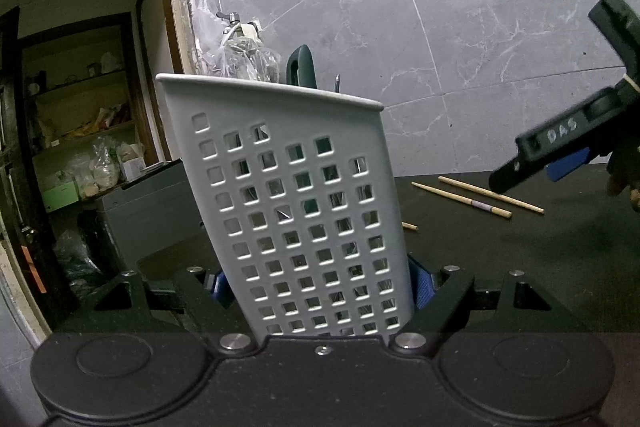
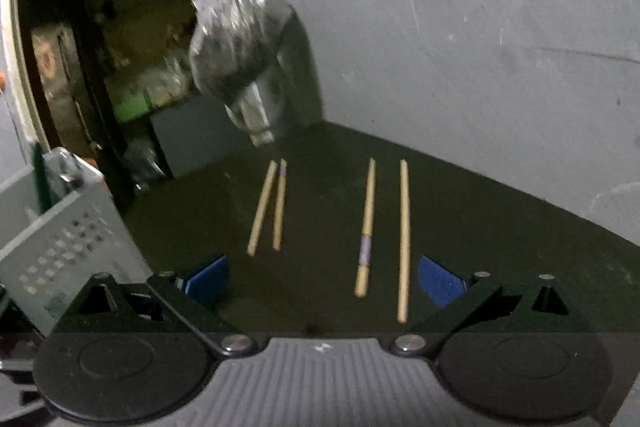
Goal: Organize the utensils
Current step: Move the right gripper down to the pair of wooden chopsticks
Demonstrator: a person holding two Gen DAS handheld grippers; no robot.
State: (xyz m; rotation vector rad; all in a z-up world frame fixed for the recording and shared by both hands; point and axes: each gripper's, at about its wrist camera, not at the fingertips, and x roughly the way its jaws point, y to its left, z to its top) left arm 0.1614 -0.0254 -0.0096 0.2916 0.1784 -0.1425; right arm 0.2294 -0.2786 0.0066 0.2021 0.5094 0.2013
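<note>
A white perforated utensil holder [image 1: 288,207] stands tilted between the blue pads of my left gripper [image 1: 320,287], which is shut on its lower sides. A green handle [image 1: 302,67] and a metal tip [image 1: 338,83] stick out of its top. Several wooden chopsticks lie on the dark counter [image 2: 500,227]. One pair [image 2: 272,207] lies further off; a purple-banded chopstick [image 2: 366,227] and a plain one [image 2: 404,239] lie just ahead of my right gripper [image 2: 324,281]. It hangs open and empty above them. One of its fingers [image 1: 536,151] shows at the right in the left wrist view.
A plastic bag [image 2: 236,39] hangs from a tap on the grey marble wall [image 1: 440,7] behind the counter. A doorway [image 1: 80,107] with cluttered shelves opens at the left. The holder [image 2: 60,239] stands left of the right gripper.
</note>
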